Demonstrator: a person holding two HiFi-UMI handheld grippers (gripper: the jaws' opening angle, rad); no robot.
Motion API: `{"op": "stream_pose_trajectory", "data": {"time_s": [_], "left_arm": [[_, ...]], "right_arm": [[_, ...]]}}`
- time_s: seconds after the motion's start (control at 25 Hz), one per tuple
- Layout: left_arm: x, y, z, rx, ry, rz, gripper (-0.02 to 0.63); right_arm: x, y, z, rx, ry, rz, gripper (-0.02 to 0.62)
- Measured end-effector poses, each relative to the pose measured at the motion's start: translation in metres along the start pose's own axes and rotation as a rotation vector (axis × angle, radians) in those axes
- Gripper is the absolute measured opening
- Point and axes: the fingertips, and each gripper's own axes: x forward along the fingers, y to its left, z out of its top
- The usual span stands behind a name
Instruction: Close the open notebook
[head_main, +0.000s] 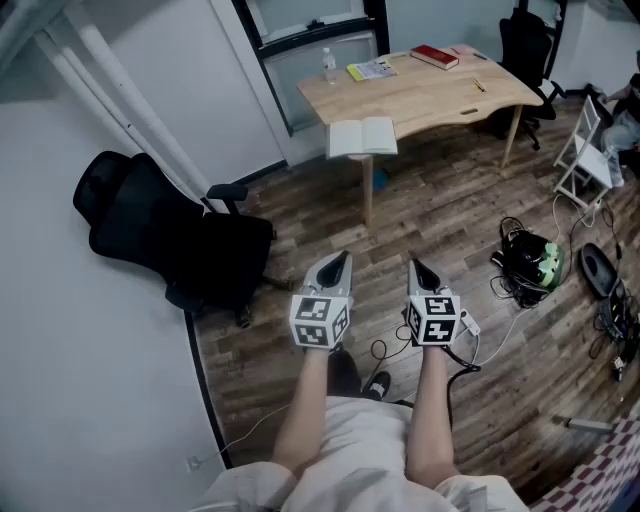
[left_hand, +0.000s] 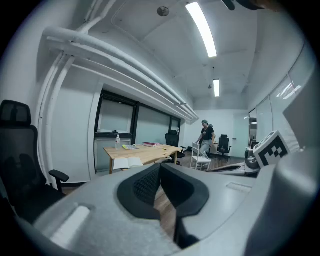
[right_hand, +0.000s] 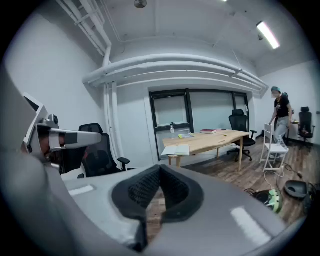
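The open notebook (head_main: 362, 137) lies flat with white pages up at the near left edge of a light wooden table (head_main: 440, 100), far ahead of me. It also shows small in the left gripper view as the notebook (left_hand: 127, 162) and in the right gripper view as the notebook (right_hand: 176, 150). My left gripper (head_main: 340, 262) and right gripper (head_main: 418, 268) hang side by side over the wood floor, well short of the table. Both point toward it. Each has its jaws shut with nothing between them, as the left gripper (left_hand: 160, 167) and right gripper (right_hand: 160, 170) show.
A black office chair (head_main: 170, 235) stands at my left by the white wall. On the table are a red book (head_main: 435, 57), a bottle (head_main: 329, 66) and a yellow booklet (head_main: 372, 69). Cables and a green-black device (head_main: 535, 262) lie on the floor at right. A person (left_hand: 206, 135) stands far back.
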Motion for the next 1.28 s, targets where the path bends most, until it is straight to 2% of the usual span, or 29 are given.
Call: {"op": "stream_pose_trajectory", "data": {"time_s": [0.16,0.36,0.52,0.64,0.84,0.96,1.08,1.28], "left_arm": [[0.007,0.014,0.004,0.028,-0.002,-0.008,0.008],[0.021,0.043,0.005,0.025,0.009,-0.008,0.008],[0.047,0.086,0.010,-0.042,0.009,0.035,0.008],[0.073,0.110,0.029,-0.061,-0.007,0.045,0.008],[0.130,0.136,0.054,-0.092,-0.024,-0.001,0.008],[0.164,0.144,0.064,-0.111,-0.034,-0.043,0.008],[0.195,0.150,0.068,-0.107,-0.025,-0.103,0.008],[0.231,0.183,0.067,-0.120,0.006,-0.152,0.008]], "right_arm": [[0.019,0.003,0.009,0.016,-0.021,-0.006,0.000],[0.054,0.002,0.017,0.030,-0.013,-0.029,0.000],[0.090,-0.001,0.029,0.074,-0.022,-0.018,0.000],[0.114,-0.003,0.047,0.119,-0.053,0.029,0.002],[0.153,-0.023,0.065,0.122,-0.023,0.021,0.002],[0.173,-0.039,0.087,0.143,-0.042,0.005,0.002],[0.190,-0.052,0.101,0.172,-0.059,-0.018,0.002],[0.223,-0.058,0.107,0.137,-0.026,-0.071,0.000]]}}
